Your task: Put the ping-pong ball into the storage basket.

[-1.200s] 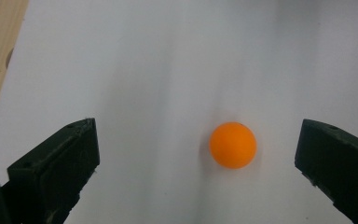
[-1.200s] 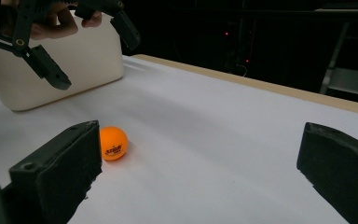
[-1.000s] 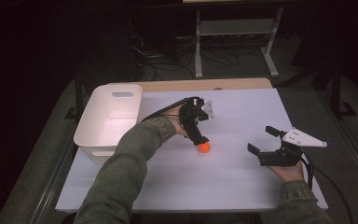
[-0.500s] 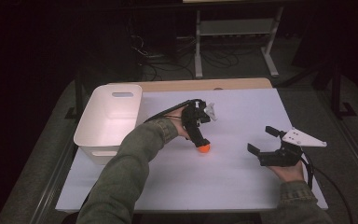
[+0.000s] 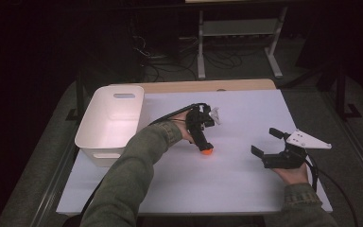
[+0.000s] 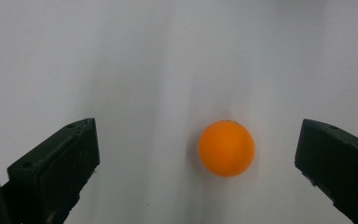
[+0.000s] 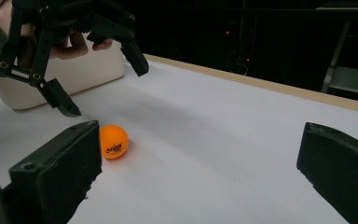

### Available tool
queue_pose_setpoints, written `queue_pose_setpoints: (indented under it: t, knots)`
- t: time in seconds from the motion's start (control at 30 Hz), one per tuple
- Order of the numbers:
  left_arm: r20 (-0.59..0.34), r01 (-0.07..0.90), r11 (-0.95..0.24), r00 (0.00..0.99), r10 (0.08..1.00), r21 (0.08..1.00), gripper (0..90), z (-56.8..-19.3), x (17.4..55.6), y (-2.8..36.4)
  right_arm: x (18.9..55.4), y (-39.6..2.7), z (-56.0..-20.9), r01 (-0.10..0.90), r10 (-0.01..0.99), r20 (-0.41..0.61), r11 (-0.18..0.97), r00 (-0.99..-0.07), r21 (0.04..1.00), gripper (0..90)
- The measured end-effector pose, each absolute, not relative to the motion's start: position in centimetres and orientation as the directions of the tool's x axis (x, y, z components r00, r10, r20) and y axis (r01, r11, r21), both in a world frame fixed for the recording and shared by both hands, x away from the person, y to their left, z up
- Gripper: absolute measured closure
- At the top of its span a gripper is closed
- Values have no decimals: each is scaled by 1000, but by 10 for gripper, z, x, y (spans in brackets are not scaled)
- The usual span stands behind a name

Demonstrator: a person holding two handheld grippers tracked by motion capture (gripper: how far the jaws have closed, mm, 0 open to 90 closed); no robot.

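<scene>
- Where the left gripper [image 5: 203,142] points down over mid-table, its jaws stand wide apart, empty, with bare white surface between them.
- Orange ball [image 6: 226,148]: on the table directly beneath that gripper, between the jaws but nearer one, touching neither; printed lettering visible in the right gripper view [image 7: 114,142].
- Right gripper [image 5: 266,144]: well apart from the ball toward the table's right edge, jaws spread, nothing held, open sheet ahead of it.
- White bin [image 5: 109,124]: beyond the left forearm, at the table's left edge, interior empty.
- Table [image 5: 246,109]: white top, wooden strip along its far edge, dark floor past it.
</scene>
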State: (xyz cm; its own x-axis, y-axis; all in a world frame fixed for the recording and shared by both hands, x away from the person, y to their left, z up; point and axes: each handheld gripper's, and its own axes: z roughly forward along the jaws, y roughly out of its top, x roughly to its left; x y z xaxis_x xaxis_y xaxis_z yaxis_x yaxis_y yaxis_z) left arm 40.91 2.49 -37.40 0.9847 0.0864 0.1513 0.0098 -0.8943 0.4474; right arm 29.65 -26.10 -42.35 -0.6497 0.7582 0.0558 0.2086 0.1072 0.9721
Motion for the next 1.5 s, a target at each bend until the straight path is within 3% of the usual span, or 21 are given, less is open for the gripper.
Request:
queue_pose_setpoints:
  t: [1.5]
  knots:
    - [81, 22, -922, 995, 58, 386, 0, -402, 412, 17, 297, -262, -424, 213, 756, 59, 107, -652, 971, 0]
